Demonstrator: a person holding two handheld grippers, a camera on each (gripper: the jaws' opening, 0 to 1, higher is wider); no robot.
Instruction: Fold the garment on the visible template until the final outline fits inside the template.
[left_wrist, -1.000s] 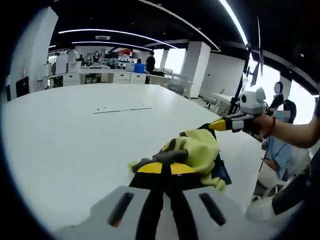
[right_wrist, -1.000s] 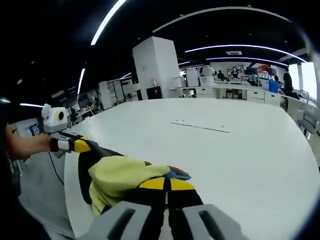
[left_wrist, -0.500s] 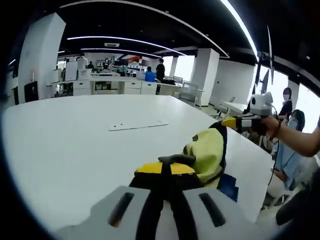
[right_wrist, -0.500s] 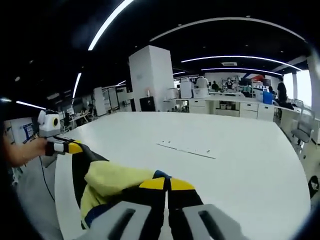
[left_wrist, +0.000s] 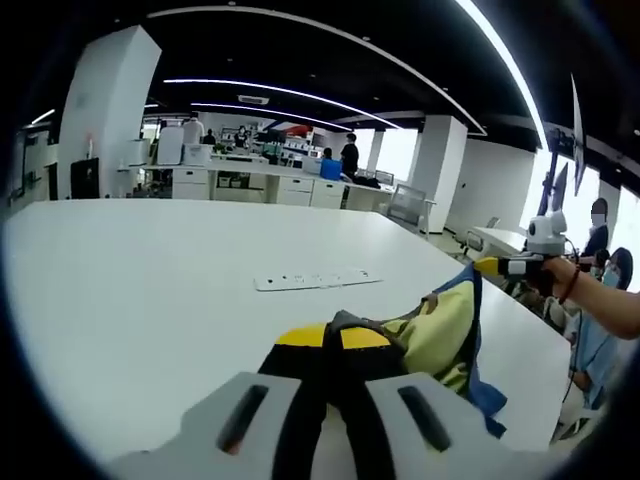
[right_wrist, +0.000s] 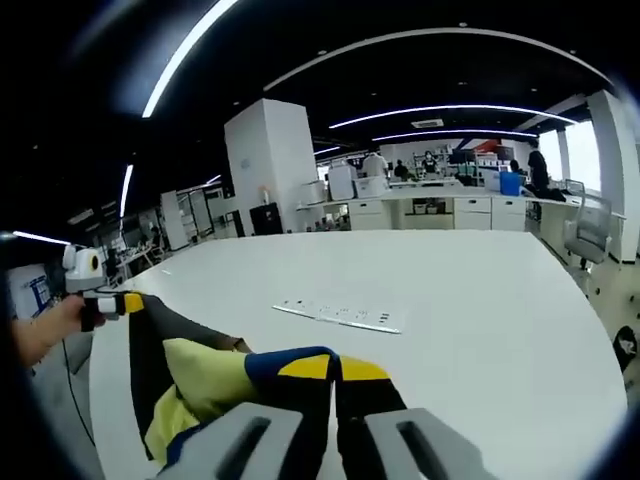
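Note:
A yellow garment (left_wrist: 442, 335) with dark and blue trim hangs stretched between the two grippers above the white table (left_wrist: 140, 300). In the left gripper view my left gripper (left_wrist: 333, 336) is shut on a dark edge of the cloth. My right gripper (left_wrist: 497, 266) is at the right, held by a hand, and pinches the far corner. In the right gripper view my right gripper (right_wrist: 335, 366) is shut on the blue-trimmed edge of the garment (right_wrist: 200, 375). The left gripper (right_wrist: 122, 303) holds the other end at the left.
A flat white strip panel (left_wrist: 317, 279) lies in the tabletop ahead, also seen as the strip panel (right_wrist: 338, 316) in the right gripper view. The table's edge (left_wrist: 530, 345) runs close by on the right. Seated people, desks and white pillars stand beyond.
Both grippers have risen and drawn apart, and the bunched garment has come up off the table and spread out between them. Both views have tilted upward.

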